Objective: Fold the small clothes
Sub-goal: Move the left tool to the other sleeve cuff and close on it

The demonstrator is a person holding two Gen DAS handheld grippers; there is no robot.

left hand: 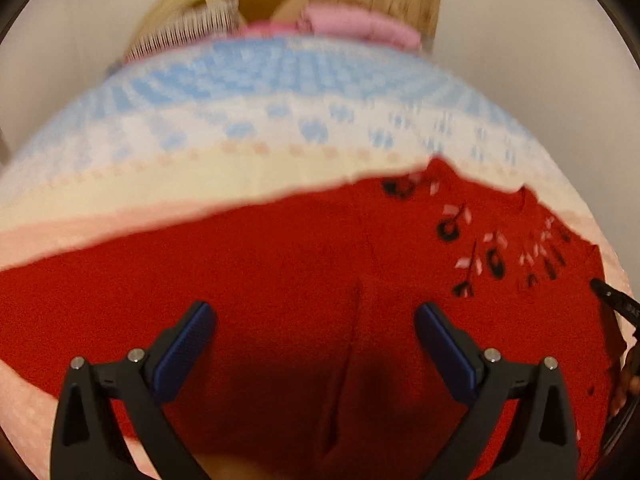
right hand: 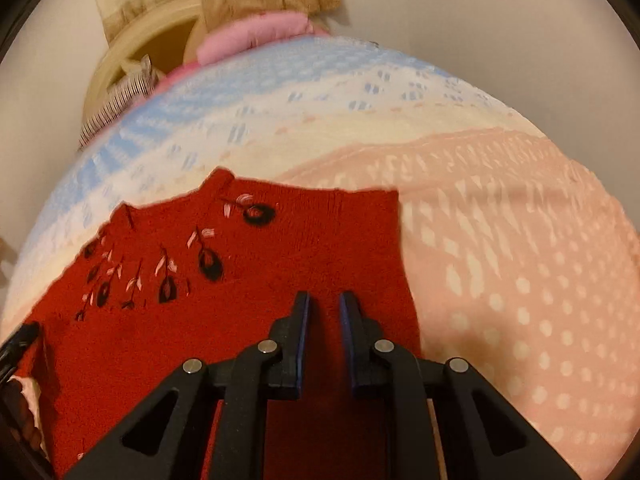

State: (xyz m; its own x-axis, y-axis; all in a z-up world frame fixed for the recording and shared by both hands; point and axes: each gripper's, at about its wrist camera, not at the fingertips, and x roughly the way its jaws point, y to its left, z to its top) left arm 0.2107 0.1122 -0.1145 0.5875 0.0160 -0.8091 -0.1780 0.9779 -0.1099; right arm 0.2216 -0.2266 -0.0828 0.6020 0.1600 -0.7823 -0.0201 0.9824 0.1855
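A small red knitted garment (left hand: 280, 280) with black and pink embroidered flowers lies flat on a pastel blanket (left hand: 280, 92). My left gripper (left hand: 316, 316) is open and empty, its jaws wide apart just above the red fabric near a lengthwise crease. In the right wrist view the garment (right hand: 200, 320) fills the lower left. My right gripper (right hand: 325, 300) hovers over the garment's right part, near its edge, with the jaws close together but a narrow gap between them; red fabric shows in the gap, and I cannot tell if it is pinched.
The blanket (right hand: 500, 240) has blue, white, cream and peach bands. Behind it sit pink folded clothes (right hand: 256, 32), a striped cloth (right hand: 116, 104) and a round cream basket (right hand: 132, 52). The other gripper's black tip (left hand: 612, 296) shows at the garment's right edge.
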